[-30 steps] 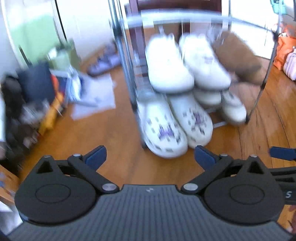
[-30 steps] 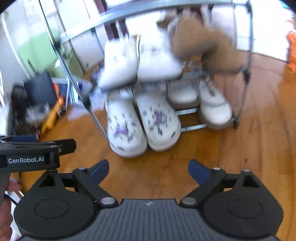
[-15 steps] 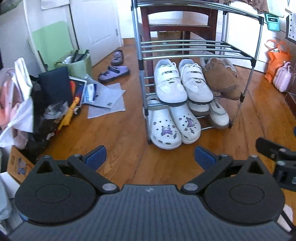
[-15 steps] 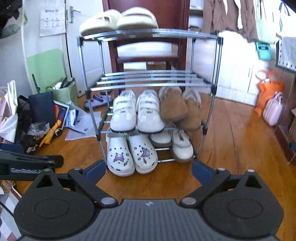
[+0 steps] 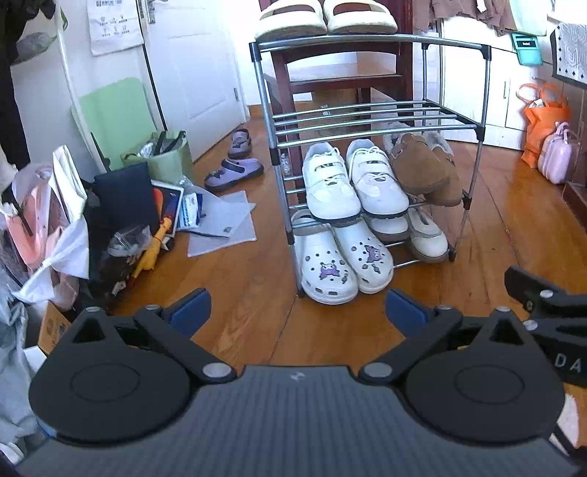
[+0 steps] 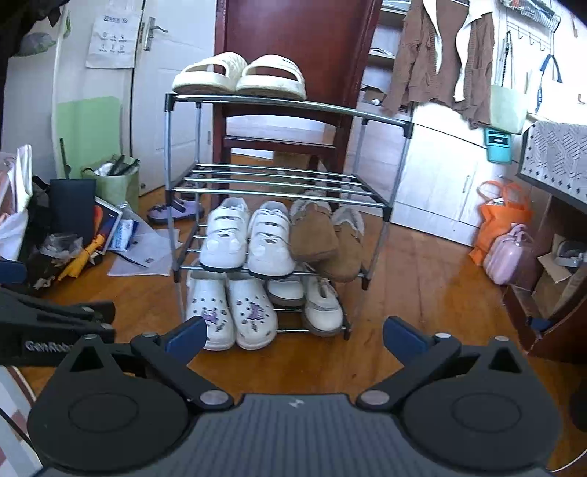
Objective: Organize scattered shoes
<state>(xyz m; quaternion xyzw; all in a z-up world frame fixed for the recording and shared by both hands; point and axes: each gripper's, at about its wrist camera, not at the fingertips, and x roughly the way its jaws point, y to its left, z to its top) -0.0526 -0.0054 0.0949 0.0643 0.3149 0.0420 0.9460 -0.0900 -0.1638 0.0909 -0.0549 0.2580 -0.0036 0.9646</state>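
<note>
Left wrist view: the left gripper [image 5: 298,310] is held with its jaws wide apart and nothing between them, above bare wood floor [image 5: 238,293]. The rack [image 5: 367,40] stands ahead, well apart from the fingers. Cream slides [image 5: 324,16] are set on its top tier, the second tier is bare, white sneakers [image 5: 354,181] and brown slippers [image 5: 422,170] share the third, and white clogs [image 5: 339,262] sit at the bottom beside cream shoes [image 5: 422,235]. The purple sandals [image 5: 234,170] are seen loose on the floor to the left of the rack, near the white door [image 5: 194,73], far beyond the claw. A pile of bags and papers [image 5: 110,212] crowds the left edge; open floor is left between it and the rack. In the right wrist view, the right gripper [image 6: 293,335] is likewise spread and empty, facing the rack front-on. One sandal shows through the rack's left posts. The floor to the right of the rack is clear up to an orange bag [image 6: 502,216] and a pink case [image 6: 510,255] by the cabinet. The left gripper's body is seen at that view's left edge.
</note>
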